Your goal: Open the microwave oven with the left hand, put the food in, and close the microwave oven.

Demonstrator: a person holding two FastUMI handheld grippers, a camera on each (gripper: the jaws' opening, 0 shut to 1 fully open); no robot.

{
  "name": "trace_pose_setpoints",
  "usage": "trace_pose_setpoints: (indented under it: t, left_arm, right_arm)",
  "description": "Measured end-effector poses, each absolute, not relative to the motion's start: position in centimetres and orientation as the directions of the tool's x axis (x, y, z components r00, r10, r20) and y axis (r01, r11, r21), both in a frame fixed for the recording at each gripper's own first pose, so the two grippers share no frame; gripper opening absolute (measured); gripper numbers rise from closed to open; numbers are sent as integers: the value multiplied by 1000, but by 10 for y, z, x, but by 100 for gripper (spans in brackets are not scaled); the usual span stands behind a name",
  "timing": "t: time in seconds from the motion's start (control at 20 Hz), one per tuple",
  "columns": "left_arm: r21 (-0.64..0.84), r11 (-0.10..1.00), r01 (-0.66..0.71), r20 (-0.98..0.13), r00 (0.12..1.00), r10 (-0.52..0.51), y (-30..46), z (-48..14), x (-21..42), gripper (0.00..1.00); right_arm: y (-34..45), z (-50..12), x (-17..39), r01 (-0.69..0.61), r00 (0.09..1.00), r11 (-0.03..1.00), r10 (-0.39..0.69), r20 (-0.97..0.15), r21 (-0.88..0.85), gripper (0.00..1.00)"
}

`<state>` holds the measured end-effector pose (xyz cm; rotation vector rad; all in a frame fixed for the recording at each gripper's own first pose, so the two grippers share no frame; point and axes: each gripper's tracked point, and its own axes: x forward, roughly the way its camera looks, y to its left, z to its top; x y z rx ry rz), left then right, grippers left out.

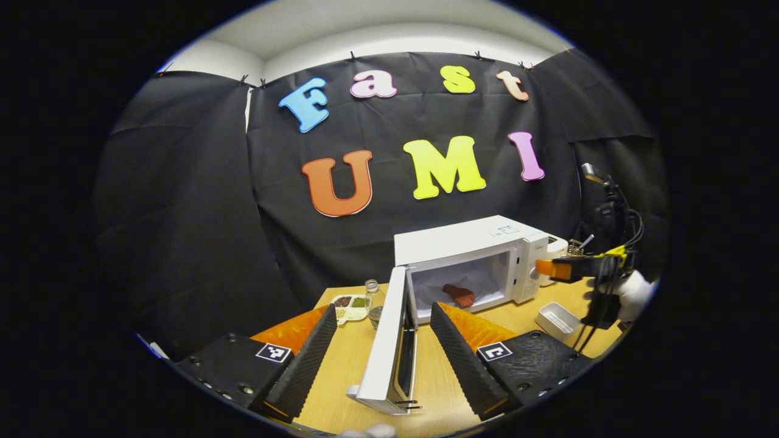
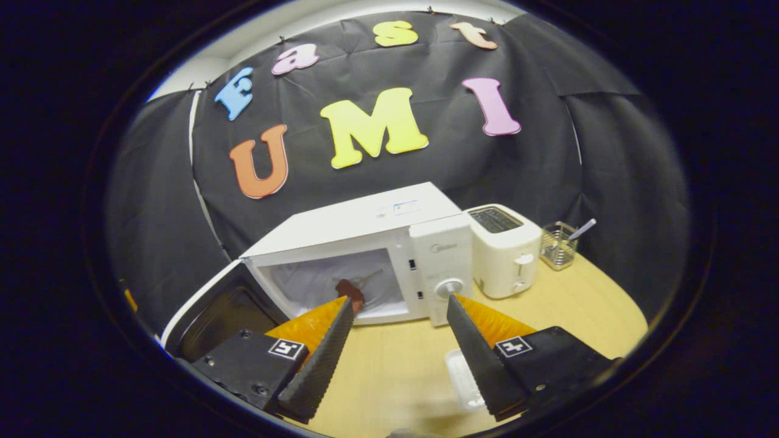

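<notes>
The microwave oven (image 2: 365, 249) stands toward the tabletop's (image 2: 572, 304) back edge, its door (image 1: 389, 340) swung fully out, a reddish piece of food (image 1: 459, 294) lying inside. Left claw (image 1: 383, 340) gapes wide astride the door's free edge; right claw (image 2: 398, 347) is wide, empty. The door looks stiff, light, hinged: push its outer edge flat; judged, a shove might slide the oven

We see the door (image 1: 389, 347) swung wide, standing edge-on between the left gripper's (image 1: 383, 316) fingers; cavity mouth (image 2: 331, 283) unblocked apart from food (image 2: 350, 292) inside; toaster (image 2: 502, 249) flanks the oven's right
</notes>
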<state>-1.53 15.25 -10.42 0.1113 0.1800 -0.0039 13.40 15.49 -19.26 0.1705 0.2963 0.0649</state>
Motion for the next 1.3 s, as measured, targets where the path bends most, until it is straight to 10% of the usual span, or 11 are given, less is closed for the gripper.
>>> trace_pose_setpoints:
  t: [0.45,0.5,0.7,0.75,1.3]
  left_arm:
    - [56,991,-124,-183,974,133,214,-142,-19,87]
    - [44,991,-125,-183,974,131,216,-145,-17,90]
    - [72,981,-180,-197,962,191,246,-172,-19,29]
    - [72,981,-178,-221,957,190,255,-187,-7,0]
    - [7,992,-124,-320,940,120,249,-269,-20,0]
  right_arm:
    - [25,-132,48,116,948,990,-86,-306,83,89]
    - [16,-128,42,134,948,988,-105,-302,78,100]
    - [0,-118,25,161,946,982,-127,-298,93,100]
    - [0,-118,21,161,946,982,-124,-300,102,100]
    - [4,-141,0,151,926,984,-109,-362,92,100]
